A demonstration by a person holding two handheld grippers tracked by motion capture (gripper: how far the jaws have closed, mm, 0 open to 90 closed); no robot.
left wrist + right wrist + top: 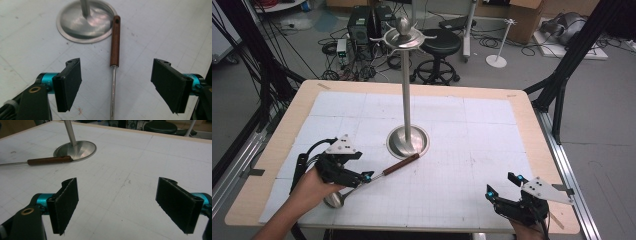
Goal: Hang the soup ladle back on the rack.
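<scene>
from above, the ladle (377, 177) lies flat, its wooden handle tip touching the stand (407, 141) base, left gripper (364, 176) over its shaft. looking along that gripper, wide jaws straddle the shaft, gripping nothing, probably lined up to grab. the right gripper (125, 205) gapes empty, bare table (140, 160) beyond the stand.

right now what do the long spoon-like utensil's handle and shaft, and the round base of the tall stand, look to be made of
Utensil's brown handle: looks like dark reddish wood, smooth satin finish, hole near its end; could be wood-look plastic.
Its thin shaft: bright metal, likely steel, with a shiny streak.
Round stand base: polished metal, probably stainless steel; it mirrors light and surroundings.
</scene>
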